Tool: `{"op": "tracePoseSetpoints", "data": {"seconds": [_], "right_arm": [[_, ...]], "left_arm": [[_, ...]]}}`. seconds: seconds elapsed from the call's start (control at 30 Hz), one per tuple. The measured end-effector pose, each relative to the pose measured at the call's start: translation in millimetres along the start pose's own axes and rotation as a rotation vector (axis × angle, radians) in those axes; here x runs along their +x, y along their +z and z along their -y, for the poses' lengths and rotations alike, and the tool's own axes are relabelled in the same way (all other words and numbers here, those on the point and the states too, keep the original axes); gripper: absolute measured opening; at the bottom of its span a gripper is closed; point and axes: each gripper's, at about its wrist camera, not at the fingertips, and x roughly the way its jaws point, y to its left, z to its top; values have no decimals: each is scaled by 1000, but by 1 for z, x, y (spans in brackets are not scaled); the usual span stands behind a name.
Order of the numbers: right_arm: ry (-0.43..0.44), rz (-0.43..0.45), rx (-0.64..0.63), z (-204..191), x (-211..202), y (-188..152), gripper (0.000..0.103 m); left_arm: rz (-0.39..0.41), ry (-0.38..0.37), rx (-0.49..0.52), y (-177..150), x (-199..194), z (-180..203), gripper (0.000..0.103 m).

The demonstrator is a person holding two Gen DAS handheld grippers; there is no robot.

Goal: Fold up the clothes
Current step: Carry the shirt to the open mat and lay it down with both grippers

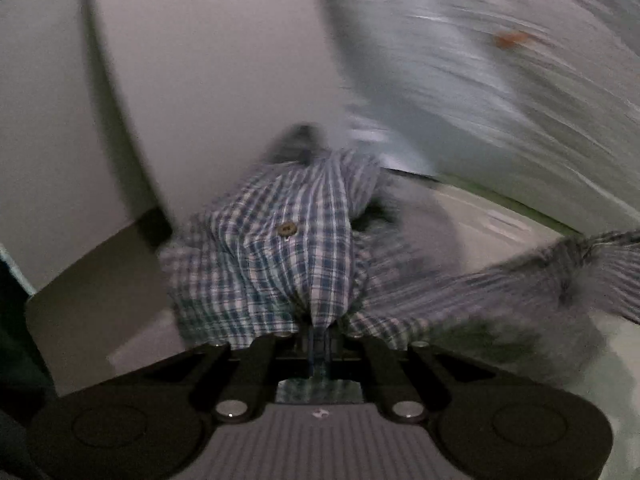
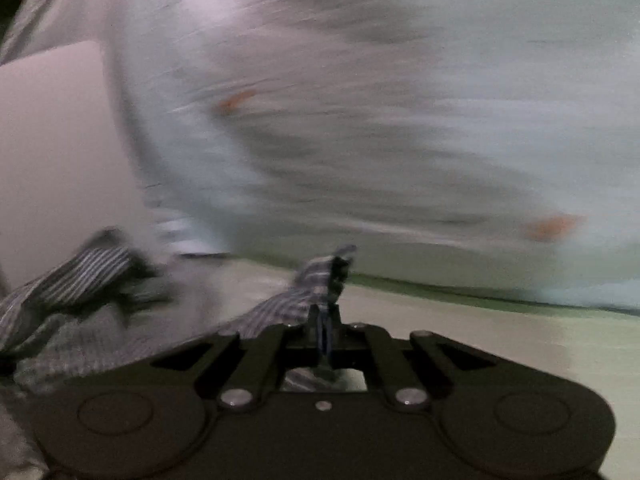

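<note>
Pale blue-white cloth (image 2: 400,120): the largest item, filling the upper right of both views, heavily blurred, with small orange marks on it. We cannot tell what it is, nor whether it belongs to the folding.

Pale surface (image 2: 480,344): runs beneath everything, greenish-cream, bare on the right in the right wrist view. A white panel (image 1: 220,80) stands at the left behind the shirt.

Plaid shirt (image 1: 288,248): blue and white check, bunched and lifted off the surface, not flat and with no tidy fold showing. It is drawn up in a peak toward the left claw, and a long band of it trails out to the right, smeared by motion. In the right wrist view more of it hangs slack at the left.

Left gripper (image 1: 319,344): pressed together, pinching a ridge of the plaid shirt between its fingers.

Right gripper (image 2: 325,340): likewise closed, pinching a narrow strip of the same check fabric.

Button (image 1: 285,229): brown, on the raised front of the shirt.

Progress, as we judge it: the shirt is held in the air at two points and is crumpled. No finished fold is visible; laying it flat and folding appear to remain.
</note>
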Motion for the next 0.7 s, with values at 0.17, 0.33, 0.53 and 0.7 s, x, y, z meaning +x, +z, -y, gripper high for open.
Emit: {"op": "tracePoseSetpoints", "data": {"seconds": [0.17,0.33,0.53,0.7], "right_arm": [[-248,7,145,149,-89,-33,2],[-483,-2,237,264,-173,-81,2],[-597,-73,295,336,-220,-113,2],[-587,-118,304,355,-227,-124,4]], "left_arm": [[-45,-146,75,-45,-46,82,4],[-67,-292,189,-98,-103,169,4],[-139,-465,288,-174,-161,251,8],[-200,-537,292,-195,-179,258,17]]}}
